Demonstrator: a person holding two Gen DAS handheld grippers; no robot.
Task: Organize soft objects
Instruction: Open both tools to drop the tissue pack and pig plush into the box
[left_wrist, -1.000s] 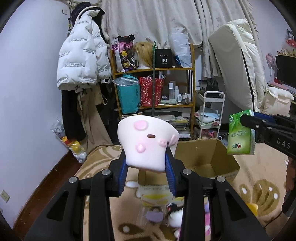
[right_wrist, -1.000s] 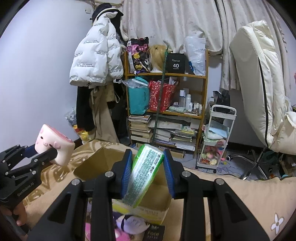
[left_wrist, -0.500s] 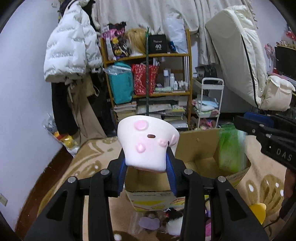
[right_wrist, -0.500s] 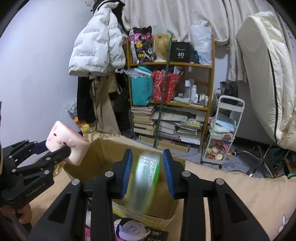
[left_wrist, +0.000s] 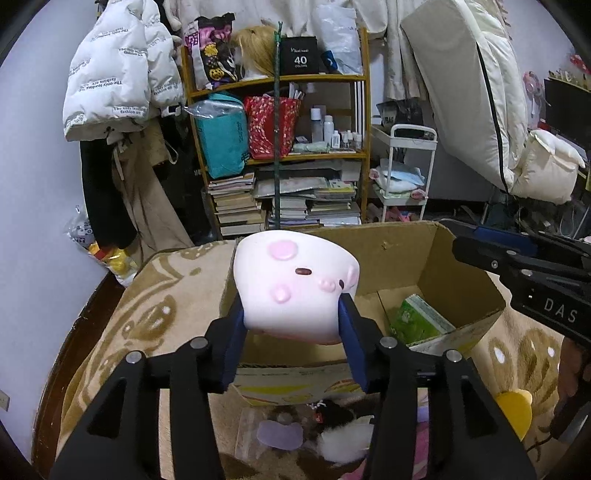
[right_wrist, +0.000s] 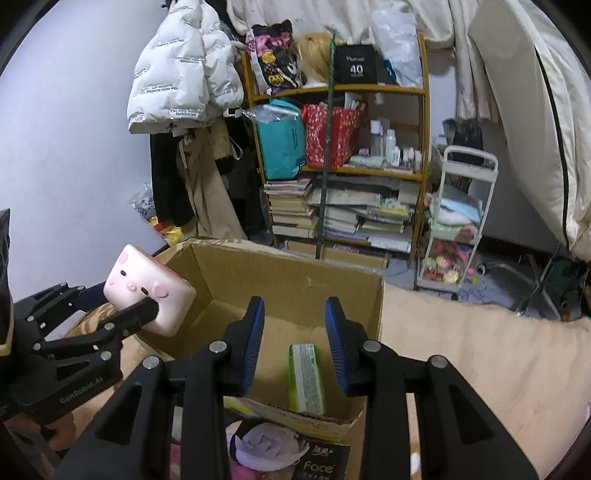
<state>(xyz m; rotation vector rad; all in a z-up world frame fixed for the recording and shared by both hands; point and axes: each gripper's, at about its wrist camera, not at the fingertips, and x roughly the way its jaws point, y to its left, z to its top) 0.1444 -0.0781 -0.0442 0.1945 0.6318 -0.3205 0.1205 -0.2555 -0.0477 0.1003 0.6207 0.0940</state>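
Right wrist view: the right claw (right_wrist: 294, 343) hangs wide and empty over the box (right_wrist: 343, 286) — the tissue pack (right_wrist: 306, 376) lies inside by the near wall. The left claw (left_wrist: 291, 334) grips the pig toy (left_wrist: 293, 290) above the box's left edge.

Left tool (left_wrist: 293, 325) clamped with pads pressed inward, right tool (right_wrist: 295, 345) spread apart, nothing between pads

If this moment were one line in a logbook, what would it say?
left claw: holds pig squishy | right claw: open, empty | tissue pack: in cardboard box
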